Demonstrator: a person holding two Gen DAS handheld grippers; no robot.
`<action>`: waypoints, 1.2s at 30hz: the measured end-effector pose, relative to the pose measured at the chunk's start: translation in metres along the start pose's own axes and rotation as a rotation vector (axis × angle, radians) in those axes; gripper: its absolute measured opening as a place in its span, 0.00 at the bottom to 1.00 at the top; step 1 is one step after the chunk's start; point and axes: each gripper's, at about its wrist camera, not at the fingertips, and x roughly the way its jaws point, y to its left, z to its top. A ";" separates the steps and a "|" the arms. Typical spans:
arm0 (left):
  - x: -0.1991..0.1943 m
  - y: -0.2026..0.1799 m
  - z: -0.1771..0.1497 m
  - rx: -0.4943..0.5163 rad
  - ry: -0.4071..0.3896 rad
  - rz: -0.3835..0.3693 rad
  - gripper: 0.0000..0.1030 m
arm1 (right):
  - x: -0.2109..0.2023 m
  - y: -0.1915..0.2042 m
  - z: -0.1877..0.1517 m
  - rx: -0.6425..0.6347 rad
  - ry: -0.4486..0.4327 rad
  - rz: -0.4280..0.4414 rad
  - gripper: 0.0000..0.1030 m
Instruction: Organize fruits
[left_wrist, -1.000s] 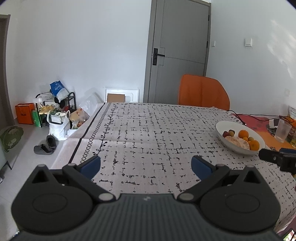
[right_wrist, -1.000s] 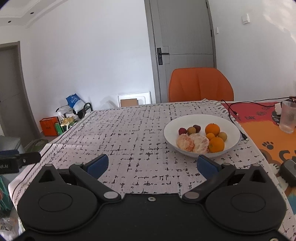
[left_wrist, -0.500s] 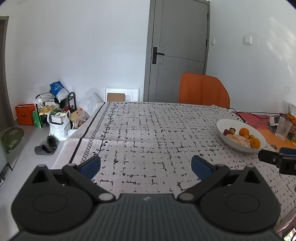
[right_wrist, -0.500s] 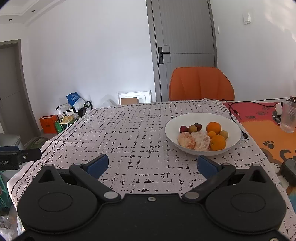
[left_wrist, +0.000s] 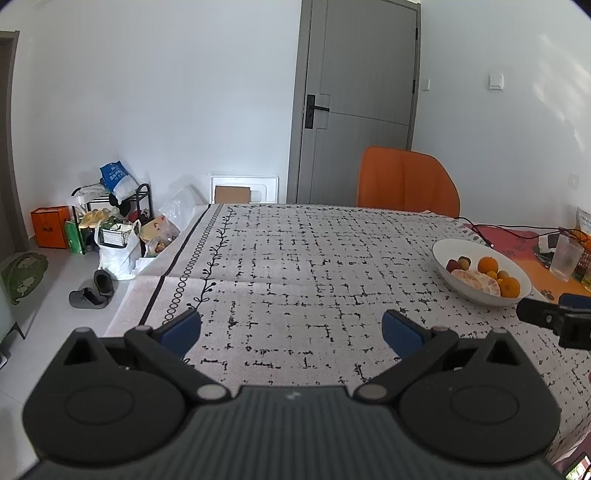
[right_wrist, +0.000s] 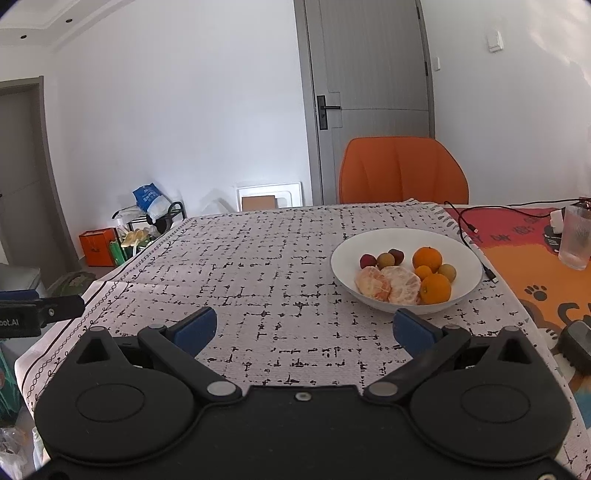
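All the fruits (right_wrist: 404, 275) lie together in the white bowl (right_wrist: 465, 258) on the worktop (right_wrist: 280, 258); your left gripper (left_wrist: 291, 325) and right gripper (right_wrist: 304, 328) hold nothing, fingers spread wide; sorting may be coming or done; you cannot tell which.

We see plain white walls (left_wrist: 184, 92) lit by soft daylight, with a grey panelled door (left_wrist: 358, 99) bearing a black lever handle (left_wrist: 314, 110) at the far end of the room. An orange upholstered chair (right_wrist: 402, 171) stands at the far edge of the surface (left_wrist: 295, 266), which is draped in a white cloth patterned with broken black lines. On the pale tiled floor (left_wrist: 48, 295) to the left we find a black metal shoe rack (left_wrist: 110, 206), an orange paper bag (left_wrist: 50, 226), white plastic bags and a pair of dark grey slippers (left_wrist: 92, 290).
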 end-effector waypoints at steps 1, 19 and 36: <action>0.000 0.000 0.000 0.000 0.000 -0.001 1.00 | 0.000 0.000 0.000 -0.001 0.000 0.000 1.00; -0.001 -0.003 -0.001 0.005 0.001 -0.012 1.00 | -0.001 0.003 -0.002 -0.010 0.005 -0.002 1.00; -0.003 -0.007 -0.002 0.011 -0.002 -0.019 1.00 | -0.002 0.001 -0.002 -0.009 0.000 -0.015 1.00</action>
